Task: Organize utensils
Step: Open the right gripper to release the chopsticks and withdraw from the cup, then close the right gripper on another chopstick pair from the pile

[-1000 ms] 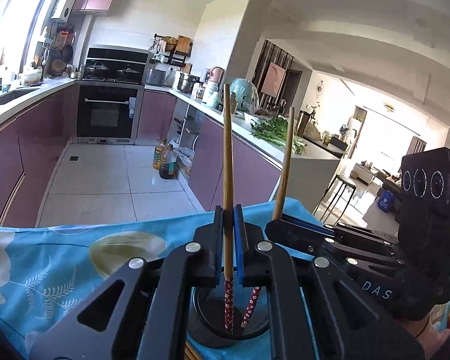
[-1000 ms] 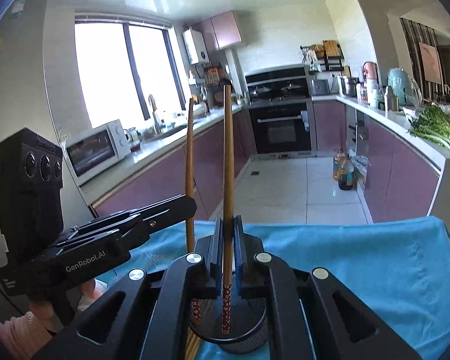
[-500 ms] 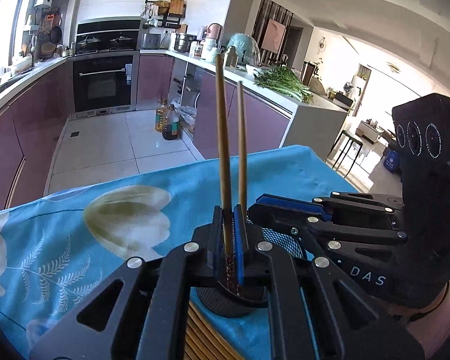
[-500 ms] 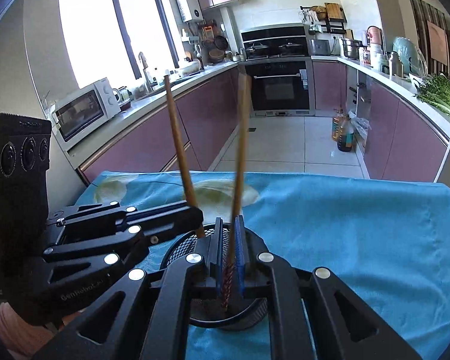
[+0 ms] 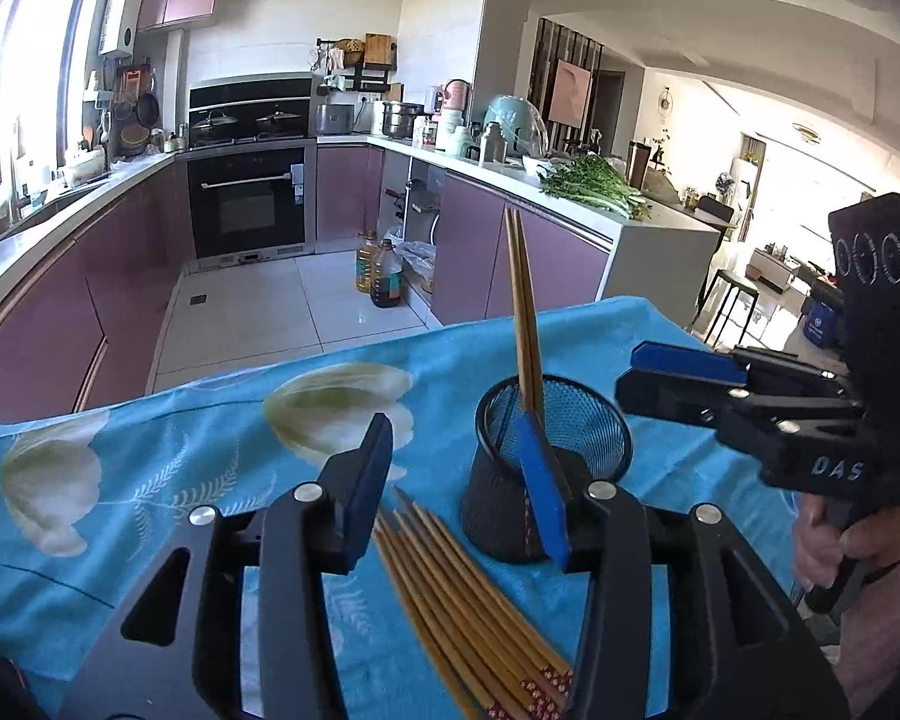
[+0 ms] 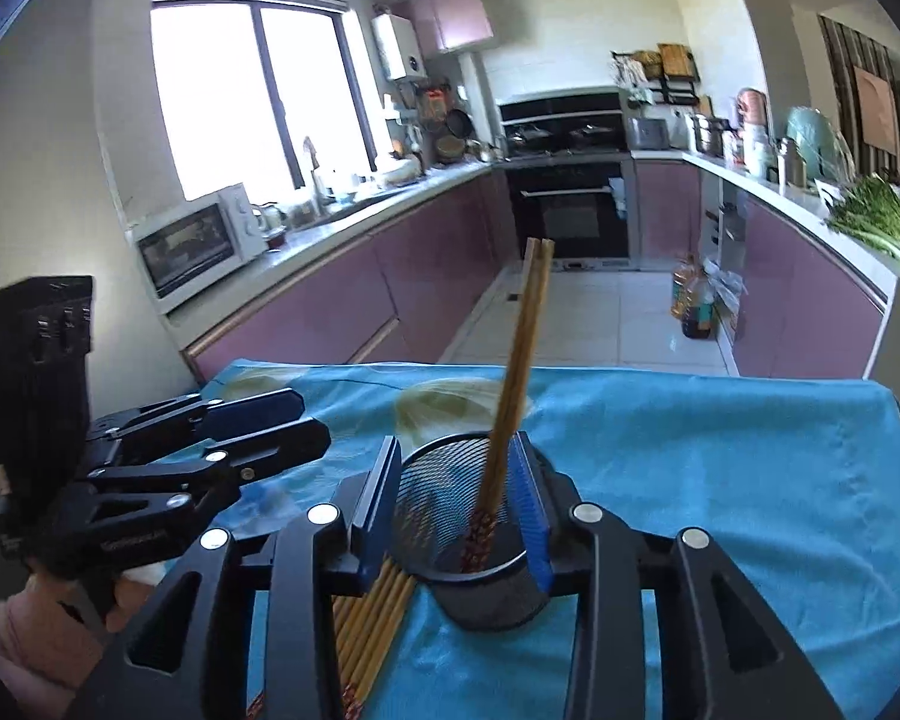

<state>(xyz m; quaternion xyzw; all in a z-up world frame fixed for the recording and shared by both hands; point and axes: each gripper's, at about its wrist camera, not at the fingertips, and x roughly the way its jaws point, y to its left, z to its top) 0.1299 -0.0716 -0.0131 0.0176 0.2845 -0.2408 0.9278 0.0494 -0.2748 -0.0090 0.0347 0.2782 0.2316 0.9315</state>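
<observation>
Both grippers, left (image 5: 459, 483) and right (image 6: 459, 513), jaws just opening and spread, nothing pinched: two brown wooden chopsticks (image 6: 513, 396) dropped upright into black mesh cup (image 5: 549, 474), loose pile (image 5: 468, 618) waits on desk.

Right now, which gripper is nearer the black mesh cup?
Right, narrowly. The right gripper lines up on the mesh cup, rim between its just-opened fingers. The left gripper, jaws also just opened, sits offset left, over the loose chopsticks.
</observation>
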